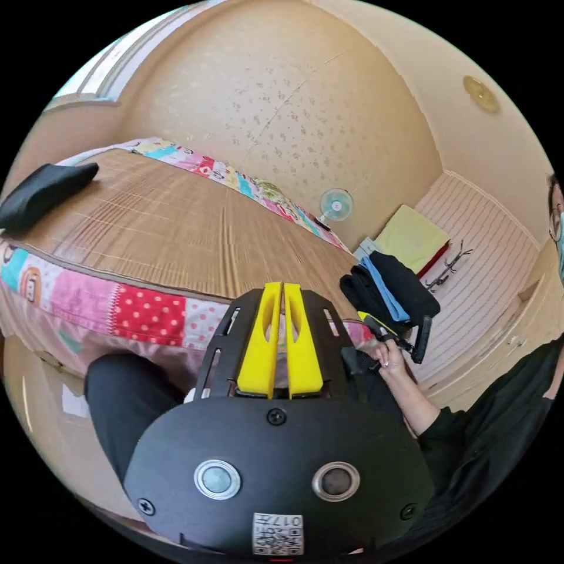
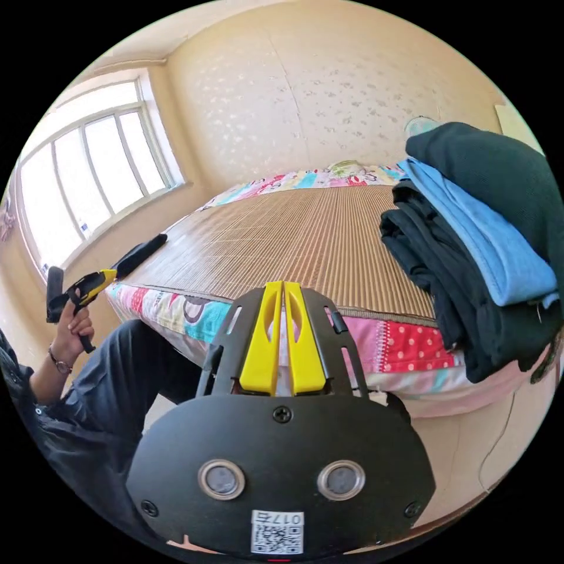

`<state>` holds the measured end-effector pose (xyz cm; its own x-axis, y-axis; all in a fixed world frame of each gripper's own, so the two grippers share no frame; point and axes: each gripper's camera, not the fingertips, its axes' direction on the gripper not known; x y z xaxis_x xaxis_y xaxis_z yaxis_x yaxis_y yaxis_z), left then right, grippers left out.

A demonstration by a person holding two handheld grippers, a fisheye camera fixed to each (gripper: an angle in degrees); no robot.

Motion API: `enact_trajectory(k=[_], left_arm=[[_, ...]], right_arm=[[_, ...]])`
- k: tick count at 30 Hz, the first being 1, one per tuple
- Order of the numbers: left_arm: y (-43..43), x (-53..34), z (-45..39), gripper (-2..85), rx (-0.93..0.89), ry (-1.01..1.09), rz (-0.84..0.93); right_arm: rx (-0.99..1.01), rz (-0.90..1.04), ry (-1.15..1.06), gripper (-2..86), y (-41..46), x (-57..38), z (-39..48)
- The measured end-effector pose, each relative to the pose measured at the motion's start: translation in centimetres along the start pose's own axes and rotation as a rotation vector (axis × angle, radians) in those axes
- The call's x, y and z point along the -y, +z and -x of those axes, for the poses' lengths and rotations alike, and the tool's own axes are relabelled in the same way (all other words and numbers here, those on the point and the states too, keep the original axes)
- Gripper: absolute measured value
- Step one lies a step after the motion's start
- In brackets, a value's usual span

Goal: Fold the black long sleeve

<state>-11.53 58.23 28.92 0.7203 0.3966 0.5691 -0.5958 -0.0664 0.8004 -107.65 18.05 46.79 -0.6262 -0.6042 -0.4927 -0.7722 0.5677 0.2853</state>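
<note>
Meanwhile, both the left hand-held gripper (image 1: 282,288) and right hand-held gripper (image 2: 282,288) hover closed, empty, before the bed (image 2: 294,235); folded black long sleeve (image 1: 44,188) lies on its mat.

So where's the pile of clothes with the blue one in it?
The pile of clothes sits on the bed's near corner, on the woven mat, at the right of the right gripper view, beside the right gripper.

Both grippers had bright yellow jaws on black bodies: left gripper (image 1: 282,288), right gripper (image 2: 282,286). Ahead of them the mat (image 2: 294,235) was tan with fine ribbing, edged by a patchwork quilt (image 2: 388,346) in pink, teal and red with white dots. Right of the right gripper, the stack of clothes (image 2: 470,247) was black with one light blue layer. Far left of the left gripper lay a black bundle (image 1: 44,191), probably fabric.
</note>
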Motion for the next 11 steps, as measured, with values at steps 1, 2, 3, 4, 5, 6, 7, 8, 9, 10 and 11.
enact_trajectory(k=[1,2,3,4,5,6,7,8,9,10,11], left_arm=[[-0.7,0.5,0.8,0.0,0.045,0.002,-0.012],[-2.1,1.7,2.6,0.6,0.138,0.002,-0.033],[-3.5,3.2,4.5,2.8,0.23,-0.001,-0.043],[-4.1,4.2,5.6,3.9,0.278,-0.005,-0.044],[-5.1,6.4,7.7,6.8,0.373,-0.014,-0.037],[-5.8,8.9,9.8,9.5,0.463,-0.02,-0.014],[-6.0,10.1,10.8,10.7,0.504,-0.023,-0.001],[-6.2,12.6,12.8,12.5,0.588,-0.03,0.025],[-6.0,14.9,14.6,13.7,0.675,-0.023,0.044],[-5.8,15.9,15.4,13.8,0.72,-0.013,0.052],[-5.1,17.6,16.9,13.9,0.803,0.007,0.072]], right_arm=[[0.0,-0.02,-0.035,0.3,1.1,-1.1,0.8],[0.001,-0.027,-0.035,0.3,2.1,-2.5,1.1],[0.003,-0.026,-0.031,0.3,2.5,-3.2,1.2],[0.015,-0.015,-0.018,0.3,3.3,-4.4,0.9],[0.046,-0.005,0.005,0.3,3.5,-5.1,0.3],[0.065,-0.005,0.014,0.3,3.6,-5.4,-0.1],[0.094,-0.009,0.03,0.3,3.6,-5.8,-0.8],[0.102,-0.011,0.057,0.3,3.7,-6.3,-1.5],[0.102,-0.01,0.075,0.3,3.9,-6.6,-1.8],[0.111,-0.006,0.104,0.3,4.1,-7.2,-2.5],[0.128,-0.004,0.122,0.3,4.3,-7.8,-3.0]])
